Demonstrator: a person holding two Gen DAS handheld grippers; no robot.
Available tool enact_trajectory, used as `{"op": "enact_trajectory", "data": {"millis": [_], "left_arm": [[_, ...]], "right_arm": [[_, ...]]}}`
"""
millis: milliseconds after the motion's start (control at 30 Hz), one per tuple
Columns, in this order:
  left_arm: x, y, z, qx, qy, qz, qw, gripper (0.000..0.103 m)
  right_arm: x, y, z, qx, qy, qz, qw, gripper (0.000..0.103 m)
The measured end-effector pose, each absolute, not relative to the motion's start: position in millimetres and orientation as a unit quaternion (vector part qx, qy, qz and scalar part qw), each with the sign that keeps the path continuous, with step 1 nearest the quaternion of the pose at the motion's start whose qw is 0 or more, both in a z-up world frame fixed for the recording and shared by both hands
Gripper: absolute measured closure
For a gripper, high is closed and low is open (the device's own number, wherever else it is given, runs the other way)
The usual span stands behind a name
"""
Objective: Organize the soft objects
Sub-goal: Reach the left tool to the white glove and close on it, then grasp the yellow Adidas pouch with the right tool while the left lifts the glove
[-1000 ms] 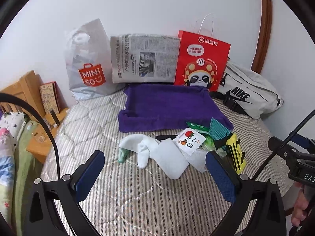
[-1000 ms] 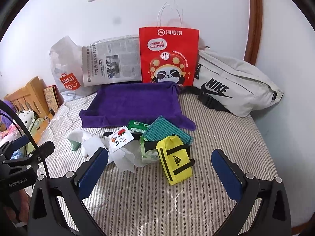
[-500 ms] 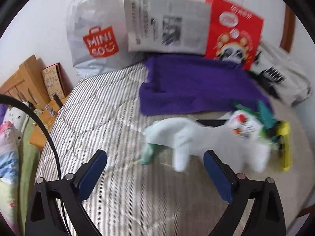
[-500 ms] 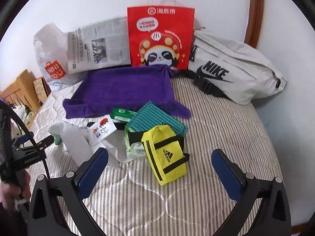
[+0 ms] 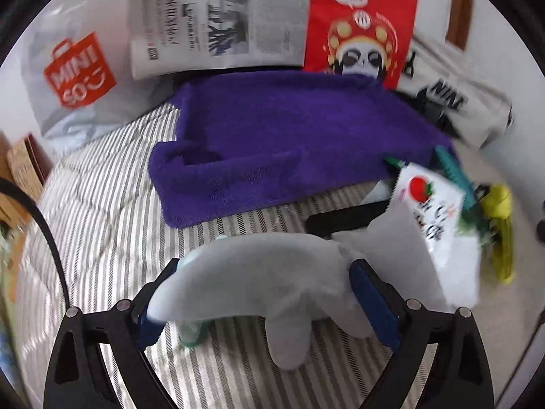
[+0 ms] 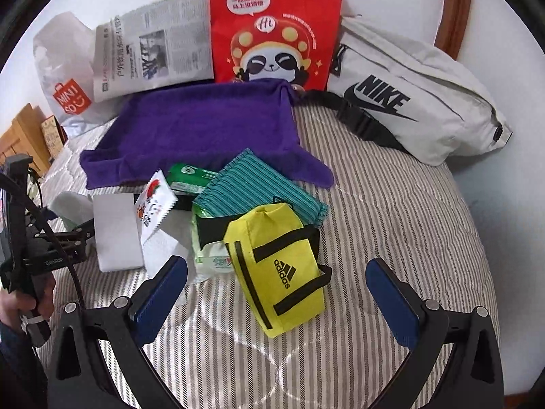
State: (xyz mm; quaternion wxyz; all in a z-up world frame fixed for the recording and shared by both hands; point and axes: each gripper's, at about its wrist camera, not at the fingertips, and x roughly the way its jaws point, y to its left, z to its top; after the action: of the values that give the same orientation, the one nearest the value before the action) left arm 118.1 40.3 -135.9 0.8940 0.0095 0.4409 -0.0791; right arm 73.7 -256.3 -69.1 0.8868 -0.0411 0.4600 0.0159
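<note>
- On the striped bed, left claw closing around a white sock, pads not yet pressing.
- Right claw wide open, empty, above the yellow pouch.
- Risk: tissue at 3 o'clock overlaps the sock and could drag along.

Both grippers tilt steeply downward, the left gripper with its jaws closing around a pale sock, the right gripper spread wide and empty, while a hand grips the left one's handle.

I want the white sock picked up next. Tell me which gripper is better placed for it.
Left. The left gripper already straddles the white sock, its jaws closing around it. The right gripper hangs open over the yellow adidas pouch, at the far end of the pile from the sock.
</note>
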Motion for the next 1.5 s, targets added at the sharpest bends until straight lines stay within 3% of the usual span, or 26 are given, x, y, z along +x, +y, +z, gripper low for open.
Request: {"op": "enact_trajectory", "data": {"millis": [133,233,333,733,1033,1133,1200,1233,1367,1500], "left_arm": [[125,31,-144,0.050,0.449,-0.067,0.889,0.057],[122,32,-143,0.049,0.448,-0.059,0.891,0.074],[114,37,-140,0.052,0.447,-0.056,0.891,0.082],[78,77,-134,0.018,0.466,-0.022,0.884,0.085],[80,67,-139,0.037,0.462,-0.014,0.886,0.082],[81,66,-139,0.041,0.462,-0.013,0.886,0.082],[81,64,-138,0.047,0.464,-0.013,0.885,0.082],[81,64,-138,0.048,0.464,-0.013,0.884,0.082],[81,62,-139,0.055,0.464,-0.010,0.884,0.081],[80,60,-139,0.058,0.462,-0.009,0.885,0.081]], "right_arm": [[80,-259,-74,-0.041,0.466,0.009,0.884,0.000],[85,-258,-76,-0.040,0.468,0.009,0.883,0.000],[87,-255,-77,-0.050,0.465,0.015,0.884,0.000],[87,-280,-72,-0.044,0.450,0.026,0.892,0.000],[97,-261,-125,-0.086,0.497,0.040,0.862,0.000],[102,-260,-132,-0.097,0.500,0.034,0.860,0.012],[104,-264,-132,-0.092,0.499,0.033,0.861,0.035],[104,-267,-129,-0.082,0.499,0.043,0.861,0.055],[99,-274,-115,-0.083,0.481,0.039,0.872,0.078],[96,-281,-102,-0.054,0.473,0.050,0.878,0.087]]}}
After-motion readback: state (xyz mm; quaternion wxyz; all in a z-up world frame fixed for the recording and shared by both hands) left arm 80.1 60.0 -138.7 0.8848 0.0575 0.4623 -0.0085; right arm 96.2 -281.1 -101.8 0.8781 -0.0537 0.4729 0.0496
